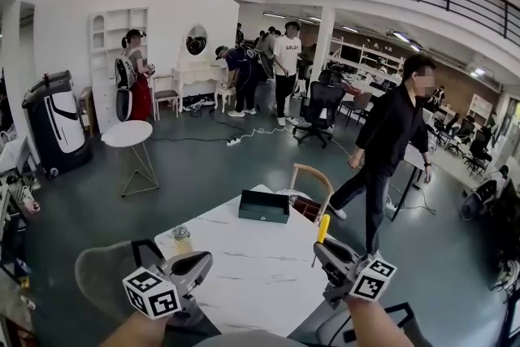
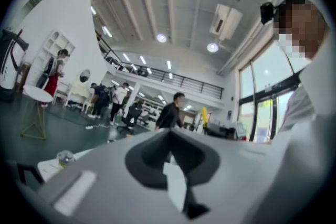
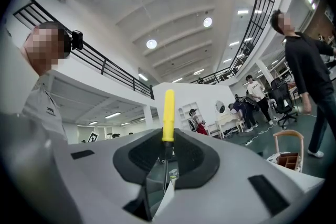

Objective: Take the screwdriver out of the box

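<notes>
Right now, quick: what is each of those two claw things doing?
Left gripper: closed, nothing between its jaws.
Right gripper: closed on the yellow-handled screwdriver.

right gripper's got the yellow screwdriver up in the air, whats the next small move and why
Probably lower the right gripper and lay the screwdriver on a bare part of the white table, near the black box. Its jaws are clamped on the shaft and the yellow handle stands well clear of the box, so only setting it down seems left.
</notes>
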